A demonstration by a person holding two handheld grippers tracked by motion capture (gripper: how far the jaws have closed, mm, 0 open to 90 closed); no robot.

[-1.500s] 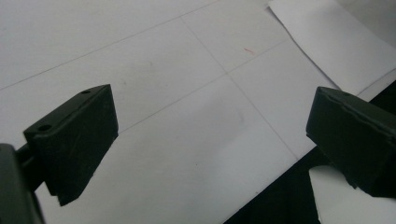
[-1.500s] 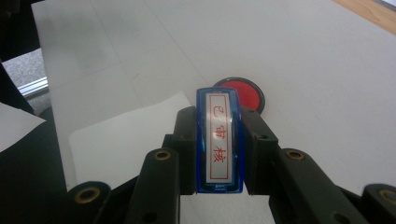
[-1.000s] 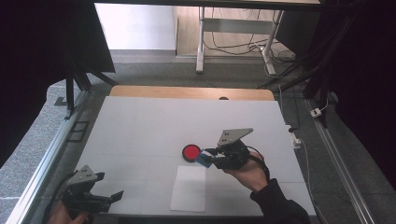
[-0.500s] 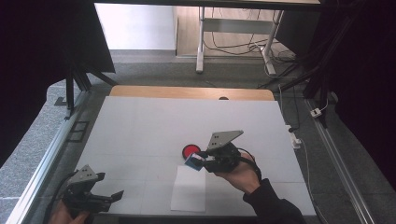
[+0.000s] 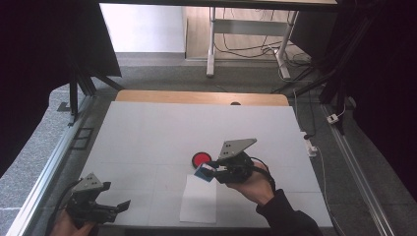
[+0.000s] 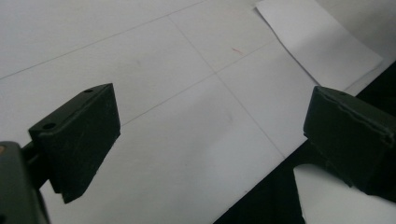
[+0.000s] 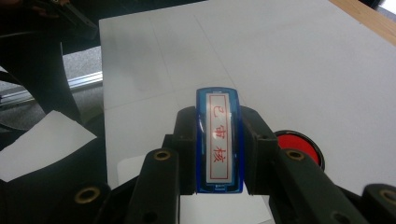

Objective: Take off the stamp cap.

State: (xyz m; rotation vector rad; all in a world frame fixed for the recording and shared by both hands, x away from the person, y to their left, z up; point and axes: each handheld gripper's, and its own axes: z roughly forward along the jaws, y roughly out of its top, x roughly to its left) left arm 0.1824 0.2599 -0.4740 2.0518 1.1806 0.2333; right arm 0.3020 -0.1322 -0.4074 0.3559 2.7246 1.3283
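1. Right gripper [image 5: 210, 172] sits just right of table centre in the high view, clenched on a blue stamp [image 5: 202, 174]. The right gripper view confirms it: both pads pinch the stamp [image 7: 219, 142] on its long flat sides, label w/ red characters facing the cam.
2. Where's the stamp? Held off the white table [image 5: 147, 128], roughly above the top edge of the paper sheet [image 5: 198, 199], w/ the red ink pad [image 5: 200, 159] just beyond at about 12 o'clock from it.
3. Handling call: looks like hard plastic, small, prob light & stiff, so no squash risk. Shell looks glossy, so it could slip or twist if the pinch is off-centre.
4. Grip spot looks good: mid-body, flat sides, approx equal length sticking out either end. Keep it there; grabbing the rounded ends would likely let it pivot.
5. Inked face is hidden from view, can't tell if it's wet. Best guess: keep that face level when pressing, or the print smears.
6. Left gripper [image 5: 110, 209] rests at about 7 o'clock, near the table's front-left corner, released. In the left gripper view the jaws stand wide apart, nothing between them, sheet corner [image 6: 317, 42] ahead at about 1 o'clock.
7. Paper's thin & loose, may shift under a press; the free left gripper could pin it.
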